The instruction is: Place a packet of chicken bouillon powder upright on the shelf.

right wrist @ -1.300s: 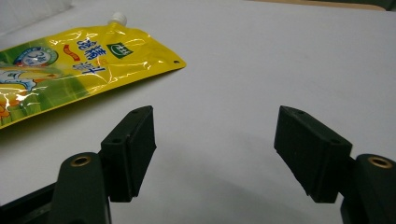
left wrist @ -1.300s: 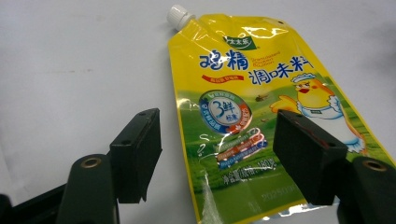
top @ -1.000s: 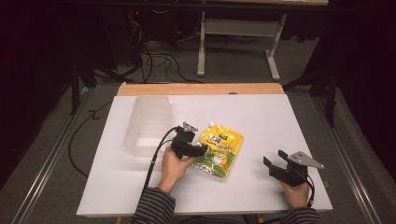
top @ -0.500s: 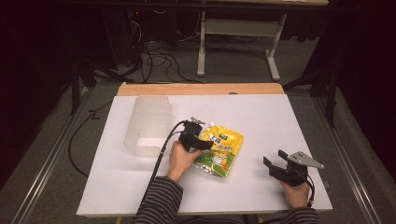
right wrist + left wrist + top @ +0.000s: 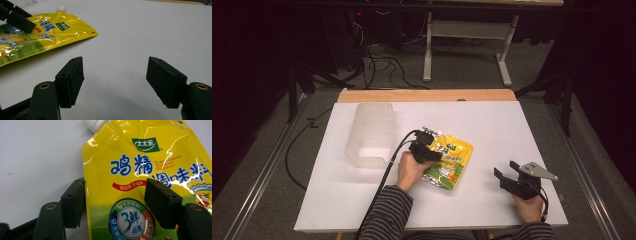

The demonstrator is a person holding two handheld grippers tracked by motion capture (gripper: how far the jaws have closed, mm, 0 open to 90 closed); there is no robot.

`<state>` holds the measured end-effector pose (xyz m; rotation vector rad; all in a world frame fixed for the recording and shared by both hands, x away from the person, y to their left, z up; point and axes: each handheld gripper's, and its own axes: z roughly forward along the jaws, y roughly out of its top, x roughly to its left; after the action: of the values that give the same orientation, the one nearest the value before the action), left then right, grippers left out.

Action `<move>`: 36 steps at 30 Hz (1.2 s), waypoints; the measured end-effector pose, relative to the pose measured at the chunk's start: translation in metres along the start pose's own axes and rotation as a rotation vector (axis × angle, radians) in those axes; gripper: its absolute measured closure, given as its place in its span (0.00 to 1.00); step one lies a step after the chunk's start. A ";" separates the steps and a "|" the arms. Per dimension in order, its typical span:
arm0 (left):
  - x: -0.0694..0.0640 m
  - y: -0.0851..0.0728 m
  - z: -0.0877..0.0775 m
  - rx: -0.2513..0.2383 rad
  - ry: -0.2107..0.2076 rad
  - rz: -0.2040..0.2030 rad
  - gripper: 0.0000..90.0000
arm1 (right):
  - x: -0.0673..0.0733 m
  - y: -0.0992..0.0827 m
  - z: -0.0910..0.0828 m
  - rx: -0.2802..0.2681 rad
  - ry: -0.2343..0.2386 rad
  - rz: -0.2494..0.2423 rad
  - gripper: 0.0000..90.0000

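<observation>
Pouch (image 5: 140, 182) lies between closing left tongs (image 5: 115, 202), edge inside.

Yellow pouch (image 5: 448, 162) with white screw cap (image 5: 95, 123) lying flat on white table (image 5: 492, 125), just right of clear plastic bin (image 5: 371, 134); glossy front facing up, blue lettering, round badge, green lower band showing.

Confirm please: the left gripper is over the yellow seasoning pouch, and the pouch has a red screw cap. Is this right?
Not quite: the screw cap is white, as the left gripper view shows. The left gripper is indeed over the yellow seasoning pouch.
</observation>
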<state>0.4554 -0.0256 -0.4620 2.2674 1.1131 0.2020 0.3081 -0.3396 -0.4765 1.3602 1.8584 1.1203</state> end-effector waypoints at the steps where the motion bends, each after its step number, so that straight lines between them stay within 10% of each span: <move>1: -0.006 0.000 0.002 -0.024 0.032 -0.015 0.52 | -0.001 0.000 0.000 0.000 0.003 0.002 0.34; 3: -0.009 -0.001 0.001 -0.024 0.032 -0.041 0.61 | 0.000 0.000 0.000 -0.007 0.005 0.001 0.34; 4: -0.003 0.000 -0.002 0.013 0.040 0.033 0.65 | 0.000 0.000 0.000 -0.003 0.004 0.004 0.34; 9: -0.008 -0.001 -0.004 0.033 0.002 0.075 0.90 | 0.000 0.000 0.000 -0.002 0.006 0.003 0.33; 18: -0.006 -0.001 -0.009 0.021 -0.002 0.107 0.91 | -0.001 0.000 0.001 -0.001 0.011 0.004 0.33; 36: -0.015 -0.001 -0.077 -0.180 -0.105 0.147 0.99 | -0.001 0.000 0.000 -0.004 0.012 0.007 0.33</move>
<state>0.4164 -0.0021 -0.3981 2.1726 0.8407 0.2299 0.3087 -0.3409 -0.4766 1.3613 1.8608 1.1373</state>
